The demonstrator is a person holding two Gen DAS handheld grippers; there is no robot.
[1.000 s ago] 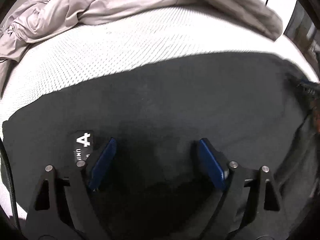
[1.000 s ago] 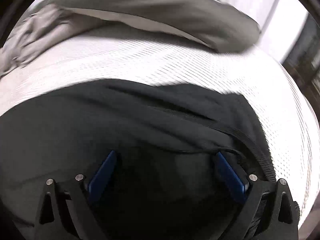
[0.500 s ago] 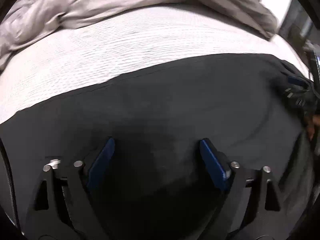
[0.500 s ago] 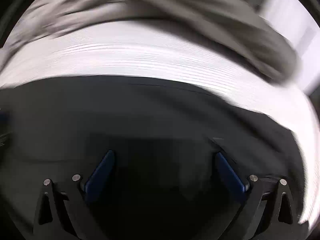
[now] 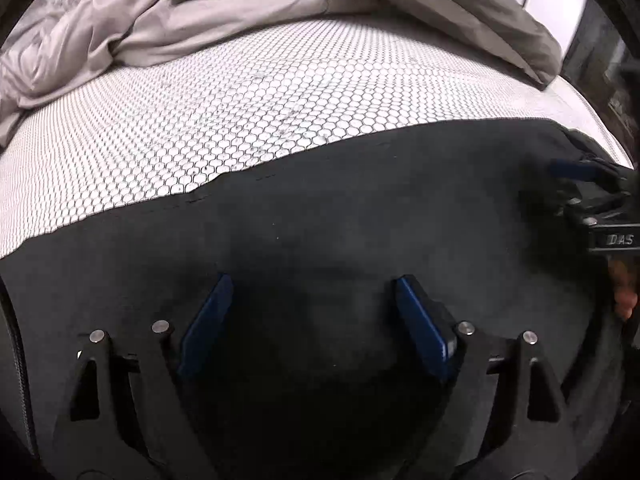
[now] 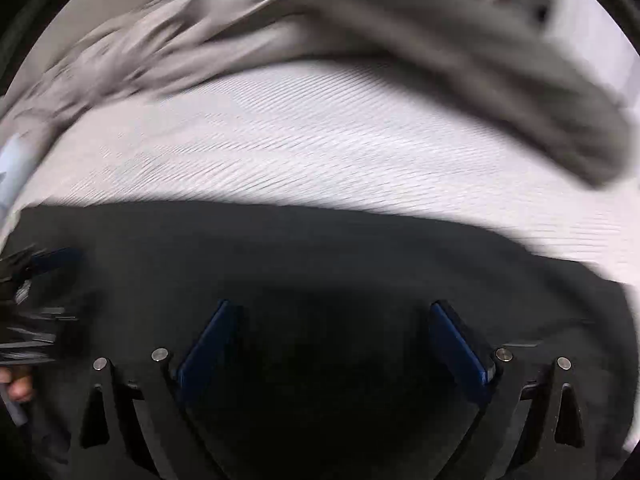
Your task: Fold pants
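Your left gripper is closing, its blue pads apart, nothing pinched; your right gripper gapes wide. Both hover over the black fabric pants, spread flat along the near edge of the white honeycomb-patterned mattress, with a rumpled grey duvet at its far edge.

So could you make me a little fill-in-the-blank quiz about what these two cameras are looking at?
1. The pants are ____ in colour.
2. They lie on a white cover printed with a ____ pattern.
3. The pads on the left gripper fingers are ____.
4. Behind the cover lies a crumpled ____ blanket.

Missing words: black; honeycomb; blue; grey
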